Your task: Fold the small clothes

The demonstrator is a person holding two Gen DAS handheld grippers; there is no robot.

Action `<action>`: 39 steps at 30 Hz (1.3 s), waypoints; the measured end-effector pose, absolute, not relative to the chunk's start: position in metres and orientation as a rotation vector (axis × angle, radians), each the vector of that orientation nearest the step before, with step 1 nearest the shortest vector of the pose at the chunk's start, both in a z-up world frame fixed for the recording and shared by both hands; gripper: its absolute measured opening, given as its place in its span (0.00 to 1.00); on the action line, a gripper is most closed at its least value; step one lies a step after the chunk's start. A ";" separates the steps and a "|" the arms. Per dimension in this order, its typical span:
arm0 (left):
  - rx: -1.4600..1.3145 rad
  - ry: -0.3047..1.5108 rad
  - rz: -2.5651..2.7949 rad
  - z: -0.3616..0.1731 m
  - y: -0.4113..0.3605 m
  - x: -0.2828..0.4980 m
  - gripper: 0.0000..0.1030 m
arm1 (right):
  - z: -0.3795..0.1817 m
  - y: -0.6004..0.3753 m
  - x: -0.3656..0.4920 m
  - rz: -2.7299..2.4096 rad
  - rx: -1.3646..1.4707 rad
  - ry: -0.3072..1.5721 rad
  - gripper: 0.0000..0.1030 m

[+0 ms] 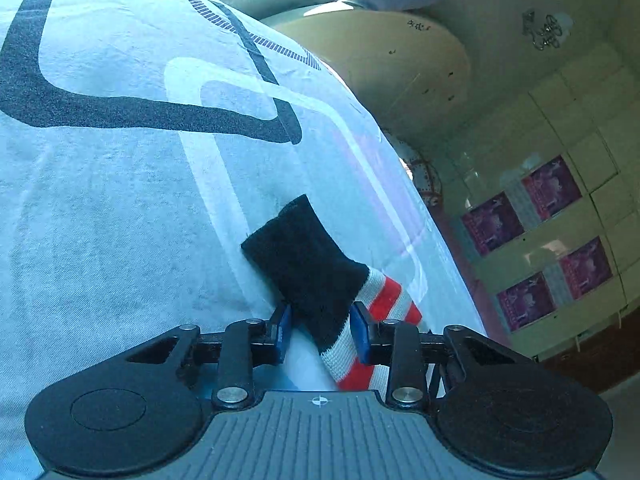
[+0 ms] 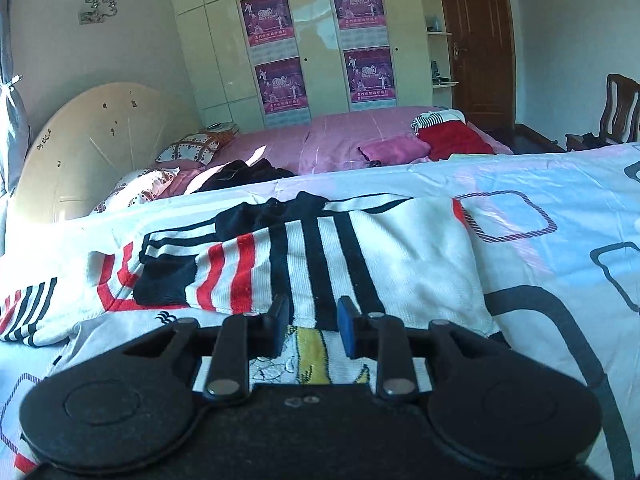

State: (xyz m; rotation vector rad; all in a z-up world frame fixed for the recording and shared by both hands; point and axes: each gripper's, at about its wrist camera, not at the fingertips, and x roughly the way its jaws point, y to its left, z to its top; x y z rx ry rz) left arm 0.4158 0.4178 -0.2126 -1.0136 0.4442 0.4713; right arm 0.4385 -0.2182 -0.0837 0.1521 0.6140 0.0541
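The left gripper (image 1: 320, 330) has its blue-padded fingers (image 1: 283, 330) set apart, with a sleeve end of the small sweater (image 1: 316, 280) lying in the gap between them. That end has a black cuff pointing away from the camera, then white and red stripes running back under the gripper body. The pads stand on either side of the cloth with space visible on the left side, so the jaws are spread and not clamped on it. The sleeve rests on a pale bedsheet (image 1: 120, 200) printed with dark and white rounded rectangles. Beyond the sheet's edge stand a curved beige headboard (image 1: 392, 72) and a cream wardrobe (image 1: 580, 112) carrying purple posters (image 1: 552, 188).

The right gripper (image 2: 313, 326) is also spread open, its fingertips at the near hem of the sweater's body (image 2: 320, 256), where black vertical stripes cross white knit. Whether a pad touches the hem cannot be told. A yellow and white patch of the garment shows just under the jaws. To the left, a red-striped sleeve with a black cuff (image 2: 164, 280) lies folded across the body. The sweater is spread on the patterned sheet (image 2: 560, 240) of the bed. Behind it lie a pink bedspread (image 2: 340, 136), a red garment (image 2: 452, 140) and a brown door (image 2: 476, 40).
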 end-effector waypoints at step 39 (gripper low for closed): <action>-0.134 0.659 -0.128 -0.129 0.025 0.568 0.11 | -0.083 -0.327 0.409 -0.068 0.272 0.592 0.34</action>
